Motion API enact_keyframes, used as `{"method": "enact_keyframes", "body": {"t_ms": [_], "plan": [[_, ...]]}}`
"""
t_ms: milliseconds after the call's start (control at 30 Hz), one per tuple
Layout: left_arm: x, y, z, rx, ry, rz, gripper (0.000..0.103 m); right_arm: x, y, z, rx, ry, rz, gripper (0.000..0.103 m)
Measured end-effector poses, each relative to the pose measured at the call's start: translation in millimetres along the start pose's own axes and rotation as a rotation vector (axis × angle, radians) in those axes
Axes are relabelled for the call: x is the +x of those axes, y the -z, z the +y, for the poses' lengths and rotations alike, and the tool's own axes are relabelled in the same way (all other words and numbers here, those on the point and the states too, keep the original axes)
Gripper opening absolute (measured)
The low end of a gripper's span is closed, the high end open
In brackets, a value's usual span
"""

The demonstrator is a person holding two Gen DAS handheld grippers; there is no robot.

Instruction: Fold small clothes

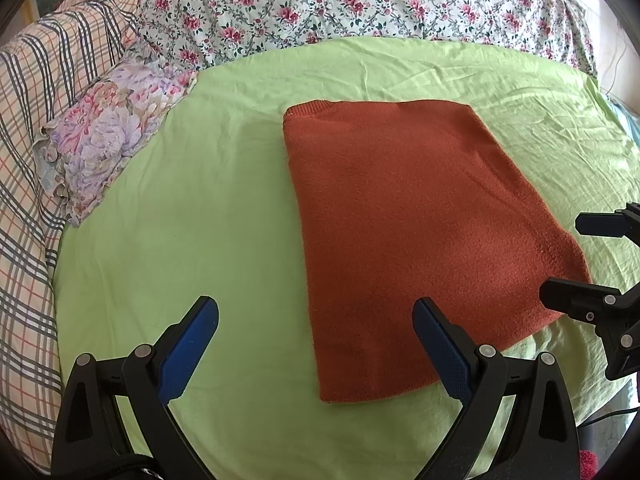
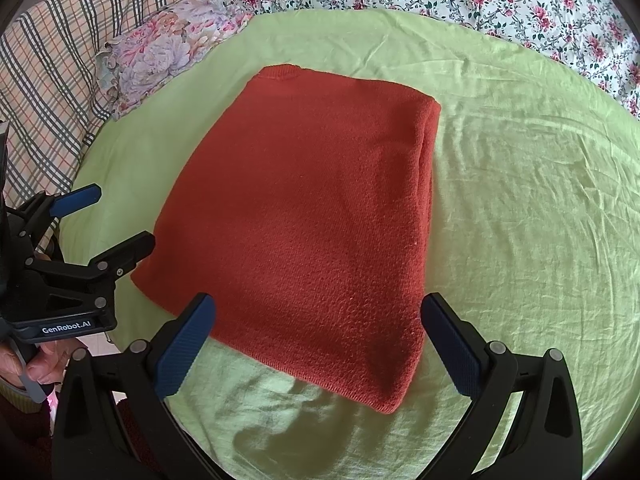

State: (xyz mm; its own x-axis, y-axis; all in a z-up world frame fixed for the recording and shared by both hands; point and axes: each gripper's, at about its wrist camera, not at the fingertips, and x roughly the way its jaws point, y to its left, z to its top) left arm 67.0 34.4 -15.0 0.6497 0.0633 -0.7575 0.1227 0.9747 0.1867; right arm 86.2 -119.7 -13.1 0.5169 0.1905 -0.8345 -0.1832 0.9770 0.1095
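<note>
**A:** Both grippers sit at the near edge of the bed, left gripper (image 1: 316, 340) and right gripper (image 2: 318, 338), fingers spread, holding nothing. Orange sweater (image 1: 408, 232) lies folded mid-sheet.

**B:** I'd say pinch both near corners together and lift evenly, or the layers will probably slip. Green sheet (image 1: 192, 208) looks wrinkly; plaid pillow (image 1: 36, 120) left, floral quilt (image 1: 360, 4) behind.

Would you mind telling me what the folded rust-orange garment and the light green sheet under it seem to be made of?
The folded rust-orange garment looks like a knit, perhaps wool or acrylic: fuzzy, pebbled surface, ribbed edge. The light green sheet looks like thin, smooth matte woven cotton or a blend, with fine creases.
</note>
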Motion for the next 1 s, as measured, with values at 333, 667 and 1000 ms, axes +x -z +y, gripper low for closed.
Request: {"method": "enact_keyframes", "body": {"t_ms": [333,667,1000], "plan": [[0.0,0.2,-0.1,0.000,0.000,-0.002,0.098,0.0,0.6,1.4,0.001,0.001,0.000,0.102],[-1.0,0.2,0.6,-0.006,0.001,-0.003,0.098,-0.1,0.3,0.9,0.000,0.000,-0.001,0.102],[-0.3,-1.5,0.2,-0.006,0.003,-0.003,0.098,-1.1,-2.4,0.4,-0.003,0.000,-0.006,0.102]]}}
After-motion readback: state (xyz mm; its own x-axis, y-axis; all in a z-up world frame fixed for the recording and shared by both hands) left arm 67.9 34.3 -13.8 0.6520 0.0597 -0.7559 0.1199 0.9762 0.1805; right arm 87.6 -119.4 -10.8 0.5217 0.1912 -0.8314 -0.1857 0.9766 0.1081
